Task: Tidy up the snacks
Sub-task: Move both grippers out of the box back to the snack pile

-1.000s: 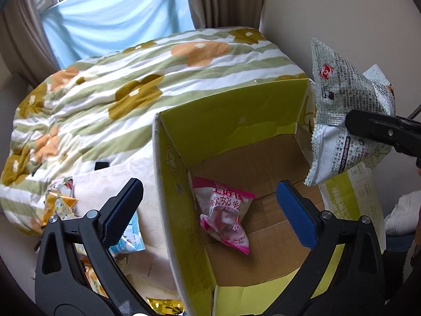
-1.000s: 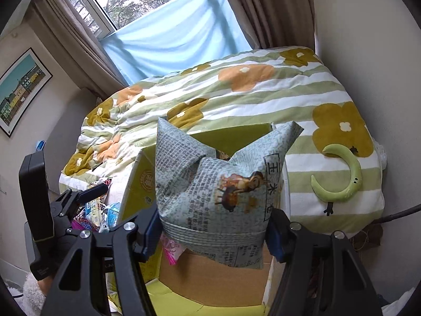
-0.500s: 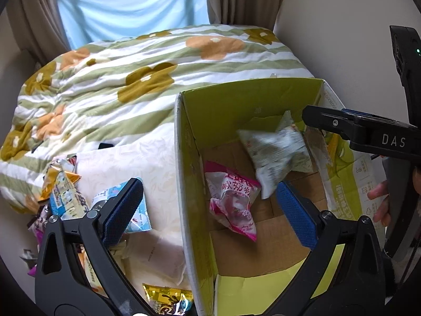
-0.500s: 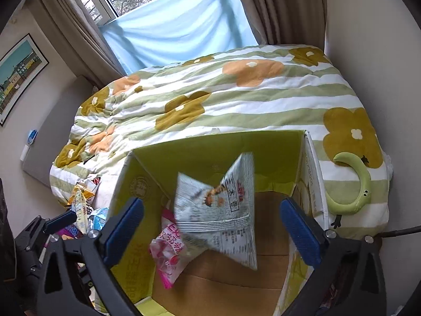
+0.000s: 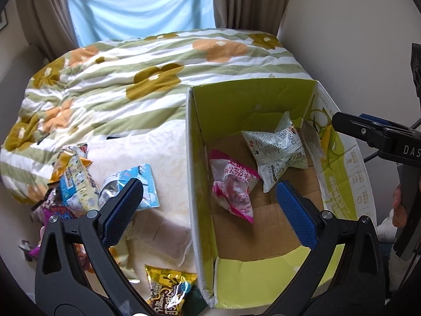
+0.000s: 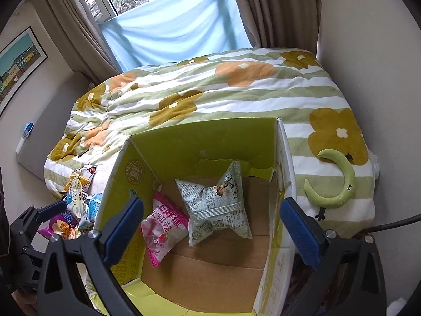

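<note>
a green-lined cardboard box (image 6: 200, 142) is seen standing open on the bed (image 6: 236, 97). two snack bags are found on its brown floor: a grey newsprint-patterned bag (image 6: 218, 205) lies toward the far wall, and a pink bag (image 6: 161, 226) lies just beside it on the left, their edges touching or overlapping. the right gripper (image 6: 210, 226) is held above the box with its blue pads spread wide apart and nothing between them. the left gripper (image 5: 208, 205) is also seen with its pads wide apart and empty, one pad over the bed outside the box and the other over the box interior. to the left of the box, a loose pile of snack packets (image 5: 76, 184) is left on the bed, including a light blue packet (image 5: 147, 181) and a gold packet (image 5: 171, 289) nearer the camera. a green crescent-shaped toy (image 6: 339, 181) is seen lying on the quilt to the right of the box. part of a hand (image 5: 401, 208) is visible at the right edge of the left wrist view.
</note>
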The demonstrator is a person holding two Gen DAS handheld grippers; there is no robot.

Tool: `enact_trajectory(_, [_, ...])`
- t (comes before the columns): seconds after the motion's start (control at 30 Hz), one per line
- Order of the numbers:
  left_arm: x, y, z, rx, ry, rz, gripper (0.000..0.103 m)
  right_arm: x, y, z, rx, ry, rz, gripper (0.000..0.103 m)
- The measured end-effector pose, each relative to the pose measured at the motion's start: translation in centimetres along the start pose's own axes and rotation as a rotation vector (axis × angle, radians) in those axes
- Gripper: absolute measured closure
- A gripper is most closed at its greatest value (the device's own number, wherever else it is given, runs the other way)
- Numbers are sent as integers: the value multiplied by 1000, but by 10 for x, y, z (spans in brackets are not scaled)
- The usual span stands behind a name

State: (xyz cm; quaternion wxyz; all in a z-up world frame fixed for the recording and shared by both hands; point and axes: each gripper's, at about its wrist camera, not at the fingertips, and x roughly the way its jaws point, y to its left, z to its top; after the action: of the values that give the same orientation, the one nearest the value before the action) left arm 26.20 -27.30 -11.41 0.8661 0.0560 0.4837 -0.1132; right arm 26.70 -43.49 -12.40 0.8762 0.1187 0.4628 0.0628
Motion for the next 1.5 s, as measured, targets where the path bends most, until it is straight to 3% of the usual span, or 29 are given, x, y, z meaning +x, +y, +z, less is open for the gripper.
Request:
enact_trajectory(0.2, [-46, 32, -18, -47, -45, -15, 2, -45, 27, -19, -12, -84, 6, 0])
enact_trajectory(0.43, [-96, 83, -65, -66, -93, -17, 2, -84, 78, -61, 10, -133, 13, 0])
enact_trajectory(0.83, [-120, 150, -151, 4, -51, -69, 2, -107, 168, -147, 102, -164, -68, 0])
enact_trajectory(1.2, [-115, 216, -217, -5, -44, -53, 2, -63, 229, -216, 179, -81, -46, 0])
enact_trajectory(1.5, [-79, 253, -209, -45, -66, 1, 2, 0, 249, -227, 205, 2, -39, 0])
